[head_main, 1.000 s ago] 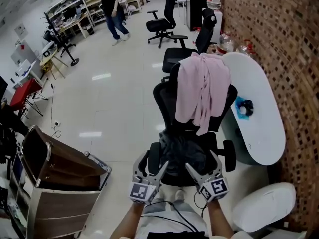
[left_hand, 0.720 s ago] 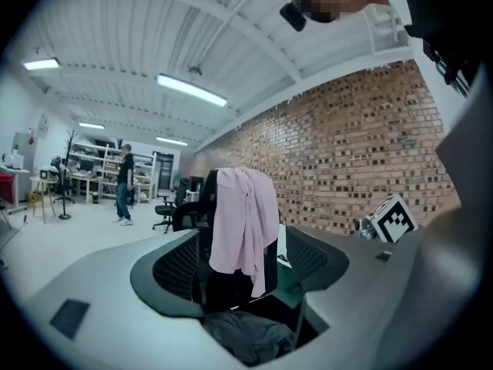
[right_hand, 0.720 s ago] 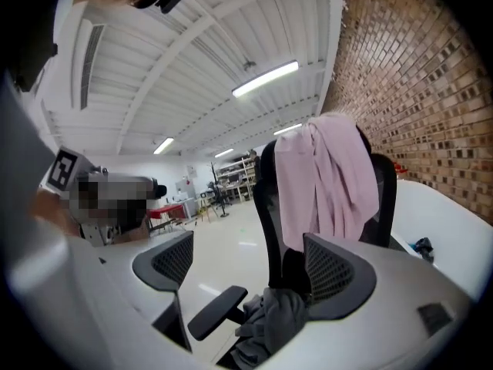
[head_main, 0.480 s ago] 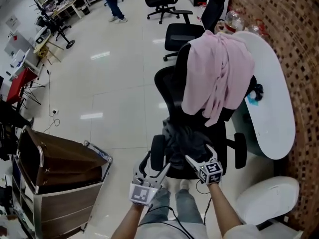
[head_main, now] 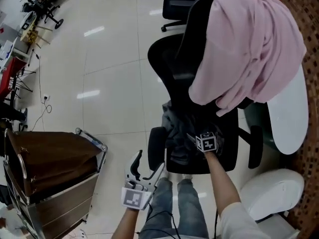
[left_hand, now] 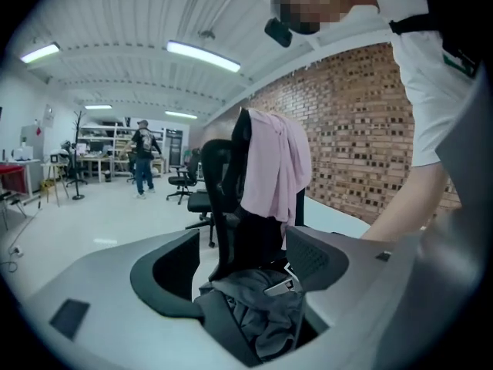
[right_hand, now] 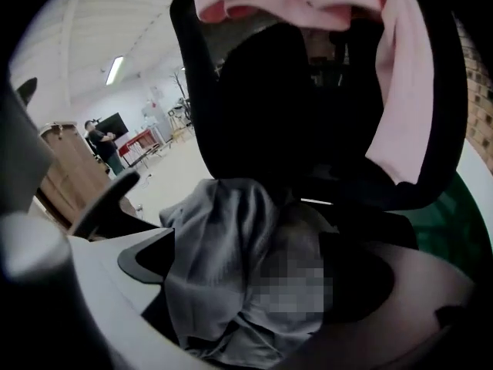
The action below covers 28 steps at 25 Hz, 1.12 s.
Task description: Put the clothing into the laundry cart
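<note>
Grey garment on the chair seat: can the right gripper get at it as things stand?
Probably yes. The right gripper is down over the grey garment; its jaws have just been opening, and the cloth lies between them, not yet pinched. Nothing covers it; the pink garment hangs well above it.

The person wears a white short-sleeved shirt [head_main: 245,224] and grey-blue jeans [head_main: 192,210], with thin black cables [head_main: 169,219] over them. The left tongs [head_main: 147,164] and right tongs [head_main: 193,134] are pale grey, each with a black-and-white marker cube [head_main: 135,198].
</note>
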Available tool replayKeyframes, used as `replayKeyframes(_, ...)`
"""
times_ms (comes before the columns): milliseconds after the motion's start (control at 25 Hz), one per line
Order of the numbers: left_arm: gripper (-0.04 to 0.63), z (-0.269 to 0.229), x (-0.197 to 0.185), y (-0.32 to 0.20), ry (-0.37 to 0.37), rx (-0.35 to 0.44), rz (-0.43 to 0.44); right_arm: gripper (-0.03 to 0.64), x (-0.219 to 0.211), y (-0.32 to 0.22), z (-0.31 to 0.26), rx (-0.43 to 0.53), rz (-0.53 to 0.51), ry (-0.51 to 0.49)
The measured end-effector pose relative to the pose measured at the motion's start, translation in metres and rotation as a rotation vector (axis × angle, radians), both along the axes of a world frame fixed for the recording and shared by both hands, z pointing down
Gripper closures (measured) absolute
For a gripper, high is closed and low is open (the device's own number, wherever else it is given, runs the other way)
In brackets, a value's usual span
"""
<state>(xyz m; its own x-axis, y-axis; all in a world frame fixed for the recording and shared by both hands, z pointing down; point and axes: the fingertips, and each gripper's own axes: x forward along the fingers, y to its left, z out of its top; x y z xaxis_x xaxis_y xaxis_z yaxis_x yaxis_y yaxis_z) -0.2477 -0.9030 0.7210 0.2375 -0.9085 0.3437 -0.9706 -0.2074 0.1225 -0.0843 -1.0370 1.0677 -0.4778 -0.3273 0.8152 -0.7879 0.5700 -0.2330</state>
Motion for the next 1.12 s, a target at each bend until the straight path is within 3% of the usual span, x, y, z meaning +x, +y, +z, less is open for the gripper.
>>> replayKeyframes(320, 0.273, 0.04, -0.013, 0.004, 0.038, -0.026, -0.045, -0.009, 0.002, 0.008, 0.097, -0.076, 0.095, 0.075)
replayKeyframes(560, 0.273, 0.059, -0.016, 0.012, 0.047, -0.061, -0.052, 0.04, -0.005, -0.014, 0.11, -0.026, 0.152, 0.13)
replayKeyframes(600, 0.273, 0.061, -0.016, 0.013, 0.046, -0.067, -0.052, 0.074, -0.004, -0.017, 0.108, -0.022, 0.143, 0.139)
replayKeyframes(680, 0.273, 0.058, -0.015, 0.015, 0.041, -0.066, -0.049, 0.248, -0.006, -0.017, 0.095, -0.038, 0.112, 0.131)
replayKeyframes(760, 0.273, 0.049, -0.013, 0.015, 0.037, -0.056, -0.046, 0.47, -0.008, -0.006, 0.09, -0.101, 0.093, 0.09)
replayKeyframes(840, 0.273, 0.037, -0.013, 0.014, 0.042, -0.046, -0.049, 0.501, -0.01, 0.0, 0.076, -0.13, 0.152, -0.021)
replayKeyframes(960, 0.275, 0.017, -0.013, 0.015, 0.061, -0.029, -0.052, 0.503, -0.012, 0.009, 0.026, -0.087, 0.256, -0.233)
replayKeyframes(1120, 0.276, -0.024, -0.016, 0.018, 0.092, -0.013, -0.051, 0.508, -0.025, 0.044, -0.079, -0.021, 0.227, -0.378)
